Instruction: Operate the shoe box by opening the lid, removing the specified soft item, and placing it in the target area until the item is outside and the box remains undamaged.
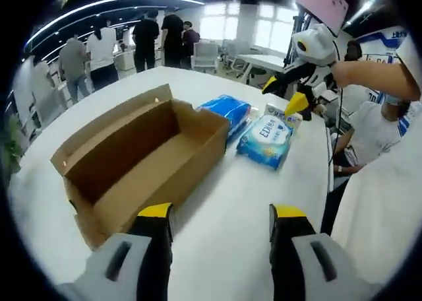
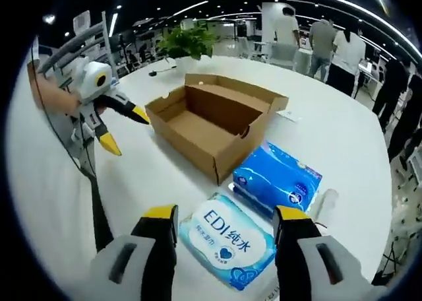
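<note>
The brown cardboard shoe box [image 1: 142, 159] lies on the white table with its lid folded back, and its inside looks bare. To its right lie a blue soft tissue pack [image 1: 226, 109] and a white-blue wipes pack [image 1: 265, 141] marked EDI. My left gripper [image 1: 222, 215] is open above the table near the box's front corner. The right gripper [image 1: 288, 95], held by a hand, hovers open beyond the packs. In the right gripper view, my right gripper [image 2: 227, 216] is open just over the wipes pack [image 2: 227, 238], with the blue pack [image 2: 277, 179], the box [image 2: 211, 116] and the left gripper [image 2: 127, 131] beyond.
A small white carton [image 1: 280, 113] stands behind the wipes pack. A clear plastic piece [image 2: 324, 203] lies beside the blue pack. A paper slip [image 2: 288, 116] lies past the box. A potted plant [image 2: 188, 42] stands at the table's far end. Several people stand in the background.
</note>
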